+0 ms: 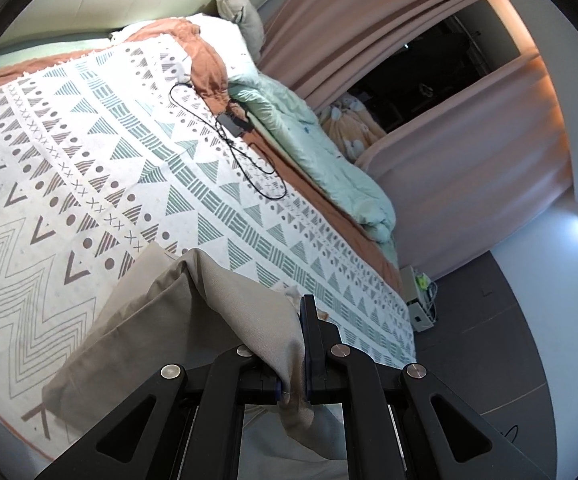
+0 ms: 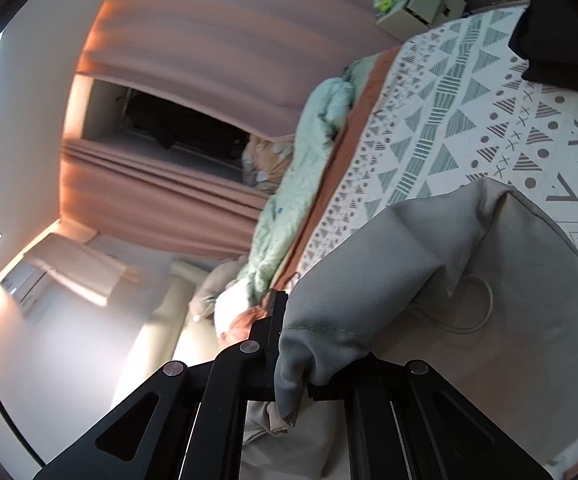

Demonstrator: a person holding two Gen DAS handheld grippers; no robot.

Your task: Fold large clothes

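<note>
Beige cloth fills both wrist views: the garment (image 1: 157, 304) is pinched at two spots and hangs over the patterned bedspread (image 1: 101, 152). On the left, the left gripper (image 1: 295, 320) has its fingers pressed nearly together with a fold of that fabric squeezed between the pads; the cloth spills out behind the jaws and drapes away to the left, down onto the bed. On the right, the right gripper (image 2: 289, 328) is clamped just as tight, a bunched grey-beige hem (image 2: 293, 364) caught between its fingers, the rest of the garment (image 2: 469, 280) ballooning out to the right above the bedspread (image 2: 449, 120). A black cable (image 1: 245, 152) lies on the bed, well apart from the cloth, beside a rumpled mint quilt (image 1: 329, 156). Pink curtains (image 1: 469, 152) hang behind.
</note>
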